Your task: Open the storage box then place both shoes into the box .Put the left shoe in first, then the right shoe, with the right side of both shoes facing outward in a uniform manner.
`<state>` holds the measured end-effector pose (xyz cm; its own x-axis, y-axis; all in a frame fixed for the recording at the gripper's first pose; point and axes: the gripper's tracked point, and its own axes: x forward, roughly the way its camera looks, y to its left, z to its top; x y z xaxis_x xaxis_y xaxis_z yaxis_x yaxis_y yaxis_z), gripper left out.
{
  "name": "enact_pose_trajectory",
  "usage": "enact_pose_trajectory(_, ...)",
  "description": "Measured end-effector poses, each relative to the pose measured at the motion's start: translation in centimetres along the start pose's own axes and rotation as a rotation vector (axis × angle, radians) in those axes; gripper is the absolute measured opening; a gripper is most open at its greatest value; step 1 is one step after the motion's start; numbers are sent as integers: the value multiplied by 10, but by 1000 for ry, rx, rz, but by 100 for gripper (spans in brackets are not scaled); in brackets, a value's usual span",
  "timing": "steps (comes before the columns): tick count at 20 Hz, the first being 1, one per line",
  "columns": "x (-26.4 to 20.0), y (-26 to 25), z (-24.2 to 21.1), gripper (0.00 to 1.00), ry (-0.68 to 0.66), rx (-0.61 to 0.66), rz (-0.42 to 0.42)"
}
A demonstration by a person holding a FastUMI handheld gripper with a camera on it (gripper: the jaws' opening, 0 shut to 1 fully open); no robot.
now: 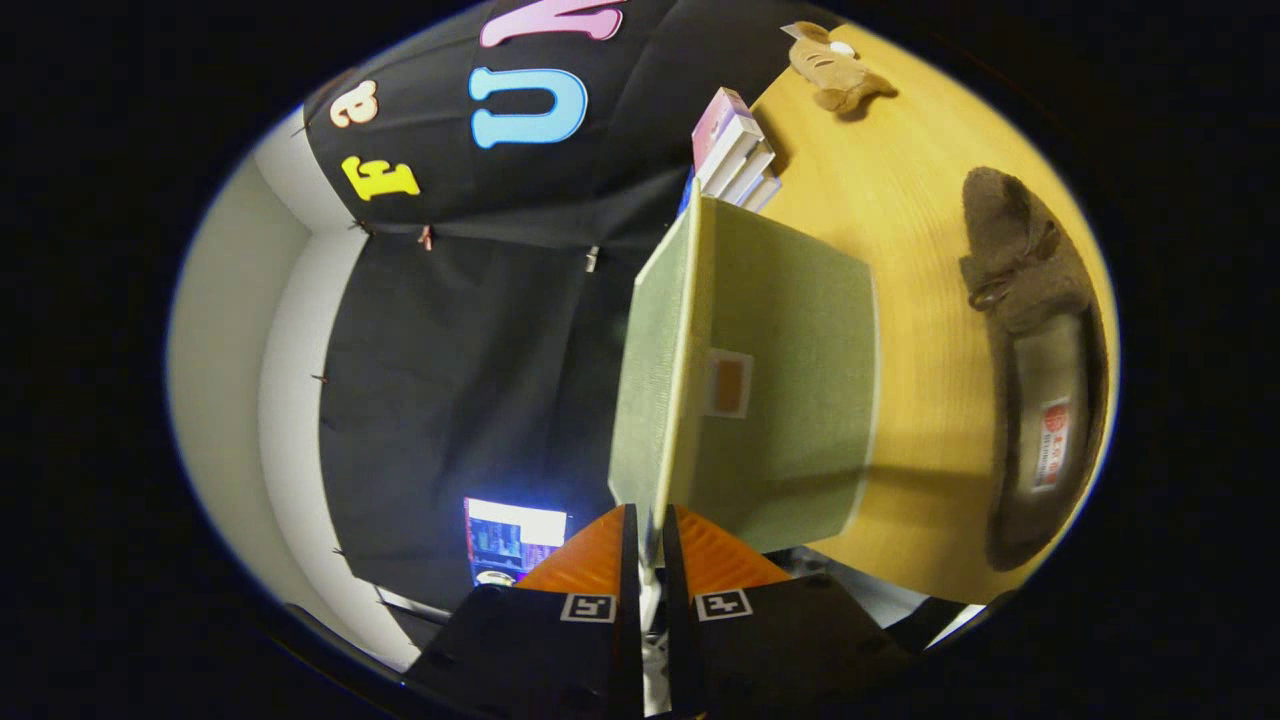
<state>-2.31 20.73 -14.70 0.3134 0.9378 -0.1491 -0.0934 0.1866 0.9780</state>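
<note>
storage box (790,400) is sitting on the counter (920,230), which is running up one side of this rolled view, and its green lid (655,380) is being held by an edge, apparently swung up away from the body. tongs (650,545) are pressing together on that lid edge, both fingers gripping the thin panel between them, only a narrow gap showing where the lid is passing through.

risks from here: the grip is sitting right at the rim, so the lid is likely slipping out if the wrist is twisting or pulling too fast. if it is dropping back shut, the opening step is needing a redo. pulling too hard is also risking dragging or tipping the light box across the counter toward the stack of books (735,155) just behind it. cannot tell whether the lid is hinged or loose, so over-rotating is possibly straining the fold.

1 brown shoe (1035,370) is lying on the counter well apart from the box, off to the side of the tongs, insole showing. cannot tell if it is the left or right 1, so picking the wrong shoe first is another risk. a small plush toy (835,65) is resting farther along the counter, beyond the books. box body is sitting just ahead of the tongs, lid running forward from between them.
</note>
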Motion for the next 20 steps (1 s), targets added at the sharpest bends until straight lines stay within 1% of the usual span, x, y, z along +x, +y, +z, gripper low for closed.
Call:
enact_pose_trajectory(2, 3, 3, -3, 14, 12, -15, 6)
enact_pose_trajectory(3, 6, -3, -6, 14, 25, -27, -16)
enact_pose_trajectory(5, 9, -8, -8, 7, 61, -25, -37)
enact_pose_trajectory(6, 9, -15, -4, 7, 50, -27, -64)
enact_pose_trajectory(7, 16, -14, -5, 5, 49, -24, -70)
enact_pose_trajectory(8, 8, -10, -6, 5, 44, -18, -64)
enact_pose_trajectory(11, 16, -3, -2, 5, 50, -13, -68)
enact_pose_trajectory(15, 19, 29, 8, 5, 46, -53, -64)
enact_pose_trajectory(18, 31, 66, 15, 5, 49, -89, -33)
enact_pose_trajectory(20, 42, 89, 16, 5, 61, -127, -27)
